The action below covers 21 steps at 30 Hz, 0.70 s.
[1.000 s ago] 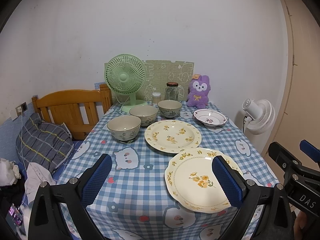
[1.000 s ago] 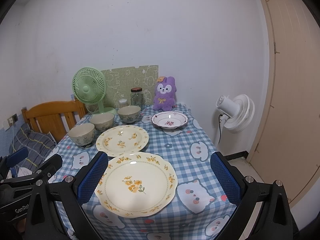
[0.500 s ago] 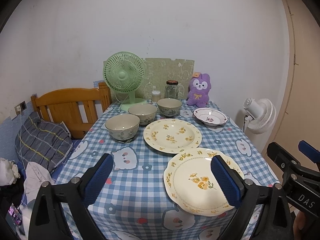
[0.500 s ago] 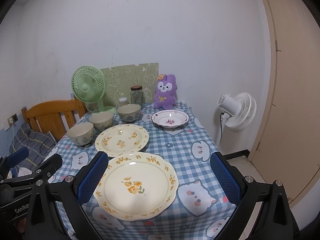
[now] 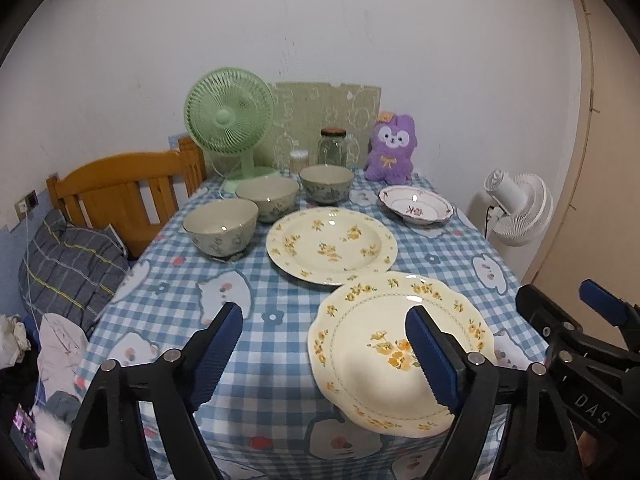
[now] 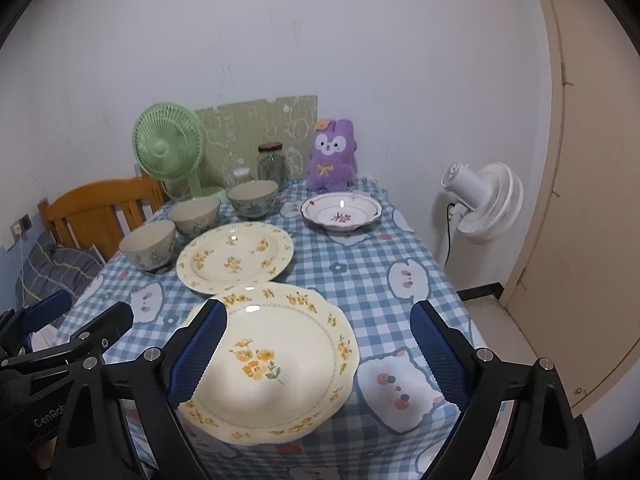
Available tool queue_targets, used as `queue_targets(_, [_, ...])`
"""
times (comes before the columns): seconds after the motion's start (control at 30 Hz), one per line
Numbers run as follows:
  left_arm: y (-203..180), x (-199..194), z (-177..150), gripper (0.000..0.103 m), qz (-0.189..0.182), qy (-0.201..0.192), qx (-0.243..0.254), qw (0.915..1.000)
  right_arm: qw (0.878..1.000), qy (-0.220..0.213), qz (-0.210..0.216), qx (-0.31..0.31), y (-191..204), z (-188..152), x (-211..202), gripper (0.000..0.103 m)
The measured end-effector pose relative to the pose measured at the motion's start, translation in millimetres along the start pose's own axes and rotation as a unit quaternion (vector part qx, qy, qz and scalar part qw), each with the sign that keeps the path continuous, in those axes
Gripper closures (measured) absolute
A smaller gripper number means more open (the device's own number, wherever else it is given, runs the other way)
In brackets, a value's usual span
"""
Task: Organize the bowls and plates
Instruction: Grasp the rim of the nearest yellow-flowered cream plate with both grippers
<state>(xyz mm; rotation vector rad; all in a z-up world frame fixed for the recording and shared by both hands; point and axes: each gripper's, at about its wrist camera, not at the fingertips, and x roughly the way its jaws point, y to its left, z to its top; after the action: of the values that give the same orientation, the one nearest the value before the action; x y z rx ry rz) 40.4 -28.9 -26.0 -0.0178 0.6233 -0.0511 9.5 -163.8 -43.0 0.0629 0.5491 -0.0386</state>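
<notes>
Table (image 5: 280, 360) with blue checked cloth, holding the crockery. Near edge, right of centre: scalloped plate (image 5: 384, 348) with yellow flowers, lying flat. Just beyond it, almost touching its far rim: round yellow-flowered plate (image 5: 332, 244). Left of that, a slanting row of three bowls running from near left to far right: near bowl (image 5: 221, 232), middle bowl (image 5: 267, 198), far bowl (image 5: 327, 182), each upright and close to its neighbour. Far right: small white dish (image 5: 416, 209) with a pink pattern, standing apart. Back of table: green fan (image 5: 230, 120), glass jar (image 5: 332, 148), purple plush toy (image 5: 392, 148). Left gripper (image 5: 324, 344): jaws wide apart and just been closing, nothing gripped, hovering over the near edge. Right gripper (image 6: 318, 354): jaws likewise wide, just been closing, empty, above the scalloped plate.
</notes>
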Motion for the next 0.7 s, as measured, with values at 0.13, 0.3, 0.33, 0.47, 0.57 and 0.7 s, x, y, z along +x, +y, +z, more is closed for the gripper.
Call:
queue_targets(0.13, [-4.4, 21.5, -2.7, 0.022, -0.003, 0.024, 0.004, 0.9997, 1.0, 0.025, 0.0, 0.002, -2.4, -3.6, 21.7, 0.013])
queue_targets(0.3, [-9.0, 48.6, -7.4, 0.027, -0.005, 0.057, 0.006, 0.9984, 0.998, 0.056, 0.0, 0.008, -5.9, -8.7, 48.4, 0.015])
queue_targets(0.33, [-9.5, 54.0, -8.6, 0.028, -0.006, 0.064, 0.005, 0.9979, 0.998, 0.063, 0.0, 0.008, -6.0, -10.1, 54.1, 0.015])
queue_targets(0.47, [-10.1, 74.4, -14.3, 0.03, -0.01, 0.091, 0.002, 0.9958, 0.996, 0.085, -0.001, 0.007, -7.1, -16.8, 72.8, 0.016])
queue_targets(0.57, [-9.5, 89.8, -18.4, 0.033, -0.009, 0.11, -0.002, 0.9939, 0.995, 0.103, -0.003, 0.006, -8.1, -21.4, 88.0, 0.017])
queue_targets(0.7, [-8.7, 105.7, -22.5, 0.035, -0.008, 0.13, -0.005, 0.9915, 0.992, 0.122, -0.009, 0.01, -11.0, -25.4, 105.4, 0.018])
